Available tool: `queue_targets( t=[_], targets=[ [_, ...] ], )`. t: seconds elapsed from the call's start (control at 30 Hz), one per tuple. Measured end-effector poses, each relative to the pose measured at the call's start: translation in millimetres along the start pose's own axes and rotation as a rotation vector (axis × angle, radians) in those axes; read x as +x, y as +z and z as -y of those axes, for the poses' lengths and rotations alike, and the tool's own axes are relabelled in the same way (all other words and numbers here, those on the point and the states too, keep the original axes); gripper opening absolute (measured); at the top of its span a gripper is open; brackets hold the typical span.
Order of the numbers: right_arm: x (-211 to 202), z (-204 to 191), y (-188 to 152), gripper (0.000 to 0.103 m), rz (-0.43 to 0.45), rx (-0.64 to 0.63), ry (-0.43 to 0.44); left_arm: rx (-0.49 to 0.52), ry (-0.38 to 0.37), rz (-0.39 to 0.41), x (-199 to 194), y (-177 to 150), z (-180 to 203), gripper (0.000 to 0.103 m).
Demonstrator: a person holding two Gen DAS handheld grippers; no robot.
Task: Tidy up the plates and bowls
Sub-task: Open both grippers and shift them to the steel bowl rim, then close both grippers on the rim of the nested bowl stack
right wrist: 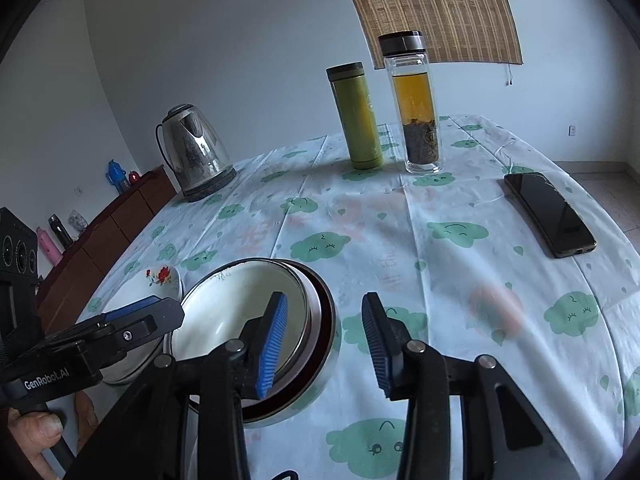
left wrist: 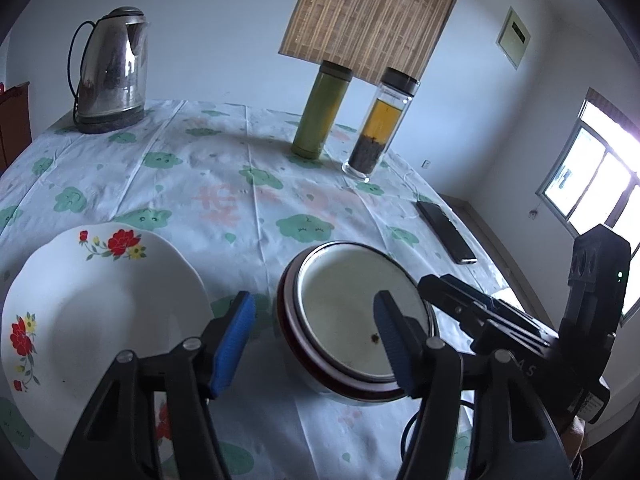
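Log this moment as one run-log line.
left gripper: open, holding nothing, above bowl's left rim | right gripper: open, holding nothing, beside bowl | flowered plate: on table, left of bowl | stacking: not done

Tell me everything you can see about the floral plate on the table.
The plate is white and glossy, ceramic by its look, deep with a wide rim. Red and yellow flowers with green leaves are printed on the rim in at least two spots. It looks empty and lies flat on the tablecloth, right way up, left of the stacked bowls; whether it touches them cannot be told. The left hand-held gripper hangs open over the gap between them, not touching the plate.
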State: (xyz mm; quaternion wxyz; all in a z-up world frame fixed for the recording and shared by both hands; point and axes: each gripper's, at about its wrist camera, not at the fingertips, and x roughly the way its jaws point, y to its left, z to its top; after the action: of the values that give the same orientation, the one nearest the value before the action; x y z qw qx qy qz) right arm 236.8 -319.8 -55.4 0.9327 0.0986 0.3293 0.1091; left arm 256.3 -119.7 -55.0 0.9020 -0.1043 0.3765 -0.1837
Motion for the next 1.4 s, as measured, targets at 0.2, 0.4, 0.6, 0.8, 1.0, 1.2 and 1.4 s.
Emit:
queue_targets(
  t=[0.2, 0.4, 0.6, 0.8, 1.0, 1.2, 1.4],
  targets=[
    [0.2, -1.2, -2.0, 0.041, 0.002, -0.017, -0.011, 0.004, 0.02, -0.019, 8.0, -4.3, -2.7, 0.062],
    [-3.6, 0.6, -2.4, 0.041, 0.014, -0.008, -0.015, 0.015, 0.022, -0.02, 10.6, -6.0, -1.5, 0.062],
    [-0.8, -5.2, -4.6, 0.041, 0.0, -0.037, -0.016, 0.039, 0.017, -0.034, 14.7, -10.2, 5.0, 0.062],
    [5.7, -10.5, -10.0, 0.042, -0.026, -0.055, -0.024, 0.055, 0.015, -0.052, 19.9, -14.7, 10.0, 0.062],
    [11.3, -11.7, -13.0, 0.042, -0.049, -0.056, -0.028, 0.056, 0.018, -0.066, 24.4, -16.8, 9.4, 0.062],
    [17.5, -11.2, -14.2, 0.041, -0.071, -0.042, -0.018, 0.033, -0.004, -0.083, 29.6, -17.3, 5.7, 0.06],
    [23.6, -9.4, -15.1, 0.041, -0.091, -0.024, -0.016, 0.04, 0.002, -0.082, 30.7, -17.6, 5.7, 0.056]
  ],
)
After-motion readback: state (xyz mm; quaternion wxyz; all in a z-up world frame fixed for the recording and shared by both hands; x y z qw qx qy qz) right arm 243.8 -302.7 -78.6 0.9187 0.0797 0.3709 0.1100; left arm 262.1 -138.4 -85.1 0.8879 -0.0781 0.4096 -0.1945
